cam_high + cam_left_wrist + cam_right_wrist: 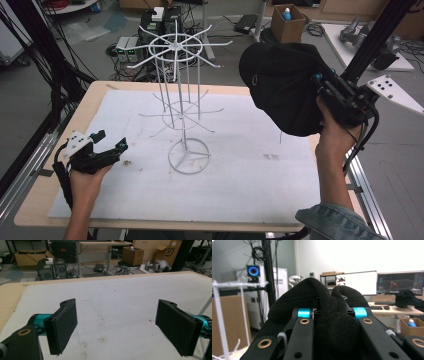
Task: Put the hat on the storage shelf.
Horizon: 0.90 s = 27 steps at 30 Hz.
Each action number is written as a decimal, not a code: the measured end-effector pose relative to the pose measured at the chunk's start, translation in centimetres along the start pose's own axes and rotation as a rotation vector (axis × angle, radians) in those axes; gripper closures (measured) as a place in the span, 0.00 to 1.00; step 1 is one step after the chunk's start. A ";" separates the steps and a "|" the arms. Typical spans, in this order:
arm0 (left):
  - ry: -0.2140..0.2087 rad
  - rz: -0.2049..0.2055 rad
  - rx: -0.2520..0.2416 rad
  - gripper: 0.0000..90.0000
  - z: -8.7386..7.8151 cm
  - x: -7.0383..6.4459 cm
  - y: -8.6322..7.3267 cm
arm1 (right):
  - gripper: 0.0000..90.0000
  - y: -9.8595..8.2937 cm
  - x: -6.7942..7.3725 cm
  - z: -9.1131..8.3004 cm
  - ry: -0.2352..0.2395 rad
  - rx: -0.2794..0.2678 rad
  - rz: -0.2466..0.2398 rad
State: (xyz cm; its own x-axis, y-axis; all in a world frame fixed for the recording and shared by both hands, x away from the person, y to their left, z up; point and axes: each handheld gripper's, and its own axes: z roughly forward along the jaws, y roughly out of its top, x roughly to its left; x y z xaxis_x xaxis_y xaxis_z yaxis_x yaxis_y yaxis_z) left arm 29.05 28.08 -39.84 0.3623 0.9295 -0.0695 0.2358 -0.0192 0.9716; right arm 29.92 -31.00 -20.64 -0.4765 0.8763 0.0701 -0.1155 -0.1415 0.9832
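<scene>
A white wire display rack with hook arms stands upright mid-table on a ring base. My right gripper is raised at the right, above the table, shut on a black cap that hangs to the right of the rack's top. In the right gripper view the cap's black fabric bunches between the closed jaws, with a white rack arm at the left. My left gripper rests low at the table's left, open, with nothing between its pads.
A white mat covers the wooden table. A black frame post rises at the right behind my right gripper. Beyond the far edge are computer boxes, cables and a cardboard box on the floor.
</scene>
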 end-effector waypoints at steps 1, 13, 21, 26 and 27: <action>0.001 0.000 -0.001 0.20 0.0 0.0 0.0 | 0.87 0.4 0.1 0.1 0.008 -0.008 0.004; -0.001 -0.004 -0.006 0.20 0.0 0.0 0.1 | 0.86 3.7 1.6 0.5 0.059 -0.078 0.027; -0.002 -0.001 -0.002 0.20 0.0 0.0 0.0 | 0.86 5.0 2.2 1.0 0.068 -0.105 0.057; -0.003 -0.002 -0.001 0.20 0.0 0.0 0.0 | 0.86 5.8 2.4 1.3 0.066 -0.117 0.057; -0.004 -0.002 -0.002 0.20 0.0 0.0 0.0 | 0.86 6.3 2.6 1.5 0.067 -0.123 0.062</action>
State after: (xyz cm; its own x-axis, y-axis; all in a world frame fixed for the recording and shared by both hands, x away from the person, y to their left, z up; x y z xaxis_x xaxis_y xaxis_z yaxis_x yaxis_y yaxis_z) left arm 29.06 28.12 -39.80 0.3655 0.9280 -0.0726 0.2351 -0.0166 0.9718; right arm 29.27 -28.94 -14.03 -0.5428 0.8320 0.1149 -0.1875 -0.2534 0.9490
